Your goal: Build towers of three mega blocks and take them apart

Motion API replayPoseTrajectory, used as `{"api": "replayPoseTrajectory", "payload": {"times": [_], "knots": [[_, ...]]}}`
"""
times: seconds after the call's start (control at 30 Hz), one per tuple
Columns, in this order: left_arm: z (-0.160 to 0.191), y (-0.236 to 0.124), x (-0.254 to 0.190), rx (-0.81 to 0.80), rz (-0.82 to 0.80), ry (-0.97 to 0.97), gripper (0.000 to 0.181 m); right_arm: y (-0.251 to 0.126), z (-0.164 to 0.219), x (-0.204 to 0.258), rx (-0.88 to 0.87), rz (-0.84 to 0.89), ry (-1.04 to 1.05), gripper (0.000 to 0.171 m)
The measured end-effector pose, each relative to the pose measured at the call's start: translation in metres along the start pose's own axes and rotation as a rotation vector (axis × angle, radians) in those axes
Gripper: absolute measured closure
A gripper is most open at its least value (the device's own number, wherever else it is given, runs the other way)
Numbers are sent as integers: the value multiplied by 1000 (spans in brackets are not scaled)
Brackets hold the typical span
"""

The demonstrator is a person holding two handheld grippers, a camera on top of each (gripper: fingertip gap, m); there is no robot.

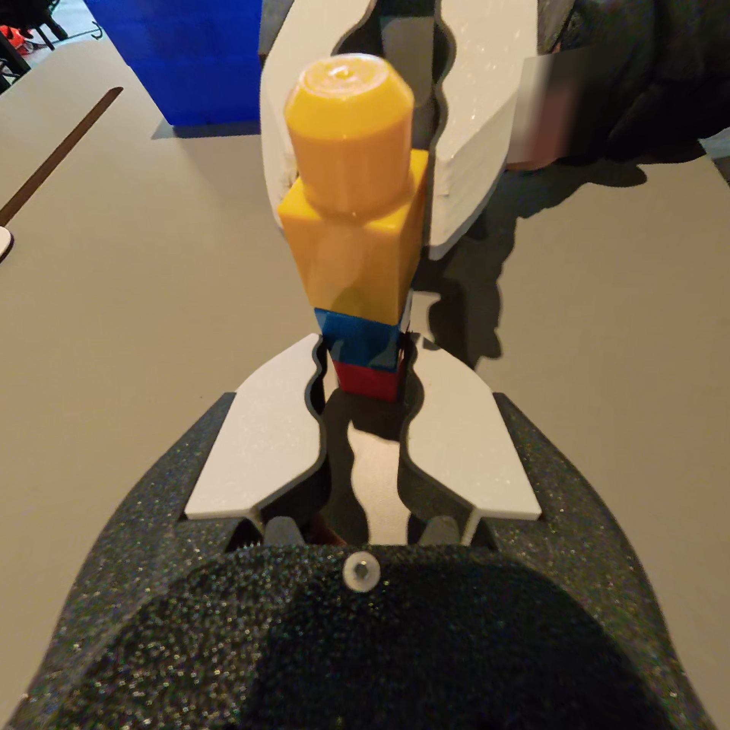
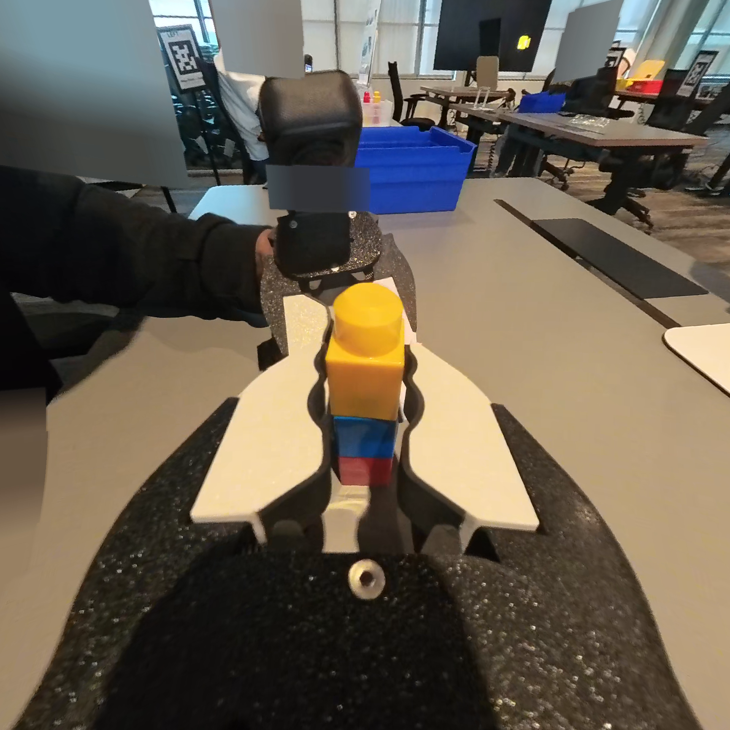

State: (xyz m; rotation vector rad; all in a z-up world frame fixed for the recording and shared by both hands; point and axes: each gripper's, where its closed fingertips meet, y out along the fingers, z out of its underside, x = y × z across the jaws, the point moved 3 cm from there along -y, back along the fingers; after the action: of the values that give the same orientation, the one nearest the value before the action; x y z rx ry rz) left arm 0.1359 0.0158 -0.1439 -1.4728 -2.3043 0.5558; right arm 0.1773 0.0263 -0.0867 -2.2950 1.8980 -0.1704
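Observation:
A tower of three mega blocks stands between my two grippers: a yellow block [image 1: 347, 253] with a round stud on top, a blue block [image 1: 361, 341] in the middle and a red block [image 1: 369, 381] at the bottom. My left gripper [image 1: 365, 347] is shut on the blue block low on the tower. My right gripper [image 2: 365, 371] is shut on the yellow block [image 2: 363, 383], above the blue block [image 2: 365, 438] and the red block [image 2: 365, 470]. The grippers face each other. I cannot tell whether the red block touches the grey table [image 1: 158, 316].
A blue bin [image 2: 414, 170] stands at the table's far side, behind the left gripper. A dark strip [image 1: 59, 154] and a white board edge [image 1: 4, 241] lie to the left. A black mat [image 2: 616, 256] and a white board [image 2: 699, 355] lie to the right. A dark sleeve [image 2: 118, 245] reaches in.

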Motion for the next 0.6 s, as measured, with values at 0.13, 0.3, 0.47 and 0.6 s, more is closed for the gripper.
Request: {"api": "replayPoseTrajectory", "payload": {"times": [0.13,0.3,0.47,0.6], "knots": [[0,1,-1,0,17,-11,146,-2,0,0,13,-39,-8,134],[0,1,-2,2,17,-11,146,-2,1,0,43,-94,-23,134],[0,1,-2,3,19,-13,146,-2,1,0,66,-127,-23,134],[0,1,-2,3,20,-13,146,-2,1,-1,71,-153,-17,134]]}}
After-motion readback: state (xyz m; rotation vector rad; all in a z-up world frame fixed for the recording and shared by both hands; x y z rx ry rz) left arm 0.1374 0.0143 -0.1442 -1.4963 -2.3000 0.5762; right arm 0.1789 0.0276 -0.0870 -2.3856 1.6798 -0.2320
